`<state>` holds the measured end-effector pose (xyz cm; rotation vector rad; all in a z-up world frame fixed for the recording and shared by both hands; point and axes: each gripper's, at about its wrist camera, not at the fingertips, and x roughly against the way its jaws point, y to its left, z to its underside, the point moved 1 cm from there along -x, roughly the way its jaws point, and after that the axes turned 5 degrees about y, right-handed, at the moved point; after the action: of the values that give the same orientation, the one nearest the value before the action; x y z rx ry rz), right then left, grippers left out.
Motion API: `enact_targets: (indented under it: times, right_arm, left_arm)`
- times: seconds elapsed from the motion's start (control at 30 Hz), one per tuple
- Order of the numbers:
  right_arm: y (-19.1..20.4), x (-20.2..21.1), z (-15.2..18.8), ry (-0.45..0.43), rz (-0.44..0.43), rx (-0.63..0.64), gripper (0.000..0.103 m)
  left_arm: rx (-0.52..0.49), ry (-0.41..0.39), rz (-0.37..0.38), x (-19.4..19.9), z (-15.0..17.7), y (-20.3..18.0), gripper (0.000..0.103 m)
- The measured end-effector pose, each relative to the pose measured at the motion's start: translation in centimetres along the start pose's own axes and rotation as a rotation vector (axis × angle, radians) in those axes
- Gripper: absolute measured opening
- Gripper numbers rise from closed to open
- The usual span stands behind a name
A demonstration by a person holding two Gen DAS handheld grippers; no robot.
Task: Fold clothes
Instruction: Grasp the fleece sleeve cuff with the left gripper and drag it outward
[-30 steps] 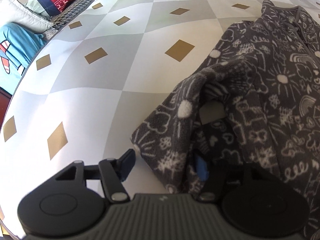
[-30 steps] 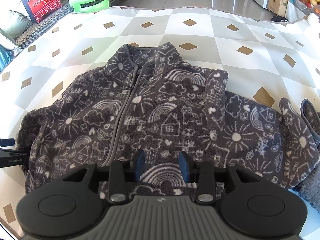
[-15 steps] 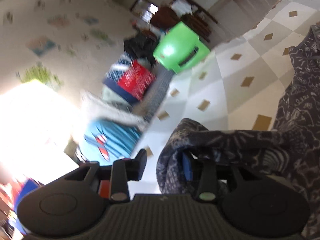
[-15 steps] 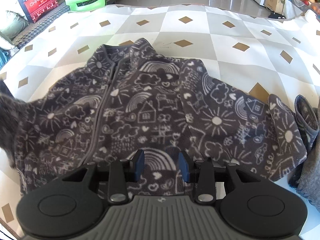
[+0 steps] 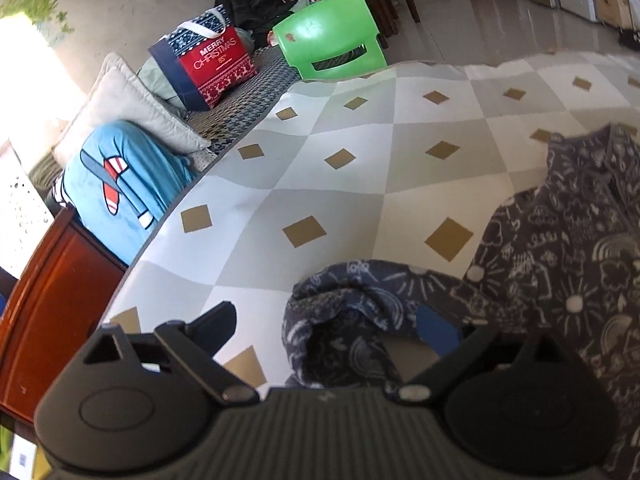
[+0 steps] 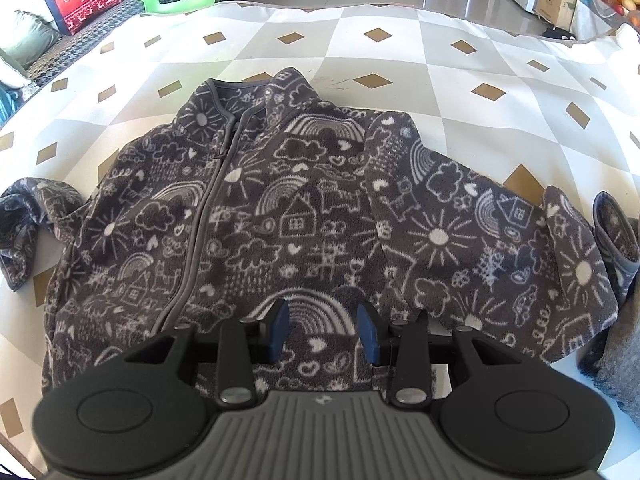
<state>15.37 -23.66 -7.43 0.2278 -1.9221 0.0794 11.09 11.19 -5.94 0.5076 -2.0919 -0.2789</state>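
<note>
Grey fleece jacket (image 6: 304, 216), doodle-printed and zipped, lies front-up and spread on the diamond-patterned mat (image 6: 400, 64), its bunched sleeve cuff (image 5: 340, 320) between the fingers of the left gripper (image 5: 332, 328), whose jaws have just been opening and stand wide, pads off the cloth. Right gripper (image 6: 322, 330) hovers over the hem, jaws partly apart, holding nothing. Beyond the mat: green plastic stool (image 5: 332, 46), red Christmas bag (image 5: 208, 62), pale cushion (image 5: 124, 116).

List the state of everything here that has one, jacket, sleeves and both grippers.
Jacket: spread flat, front up, zipped.
Left sleeve: bunched, lying between open jaws, released.
Right sleeve: stretched outward, unfolded.
Left gripper: jaws just opened wide.
Right gripper: partly open, gripping nothing.
</note>
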Motion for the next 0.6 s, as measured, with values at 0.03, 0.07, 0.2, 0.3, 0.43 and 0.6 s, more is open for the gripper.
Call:
enact_targets:
  times: [0.03, 0.07, 0.2, 0.3, 0.43, 0.6]
  right_arm:
    - [0.0, 0.0, 0.0, -0.001, 0.002, 0.002, 0.036]
    - [0.0, 0.0, 0.0, -0.001, 0.003, 0.004, 0.036]
    - [-0.1, -0.1, 0.0, 0.001, 0.009, -0.003, 0.036]
    - [-0.1, 0.0, 0.0, -0.002, 0.010, -0.004, 0.036]
    - [-0.1, 0.0, 0.1, -0.001, 0.011, -0.003, 0.036]
    - [-0.2, -0.1, 0.1, 0.000, 0.014, 0.002, 0.036]
  left_arm:
    - [0.028, 0.004, 0.027, 0.0, -0.1, 0.6, 0.097]
    - [0.056, 0.008, 0.055, 0.0, -0.2, 1.1, 0.098]
    - [0.134, 0.080, 0.122, -1.1, 0.1, 2.9, 0.100]
    - [0.169, 0.142, 0.133, -3.1, 1.0, 3.7, 0.100]
    - [0.163, 0.209, 0.078, -5.9, 2.1, 3.6, 0.099]
    - [0.140, 0.292, 0.053, -8.3, 3.0, 2.7, 0.094]
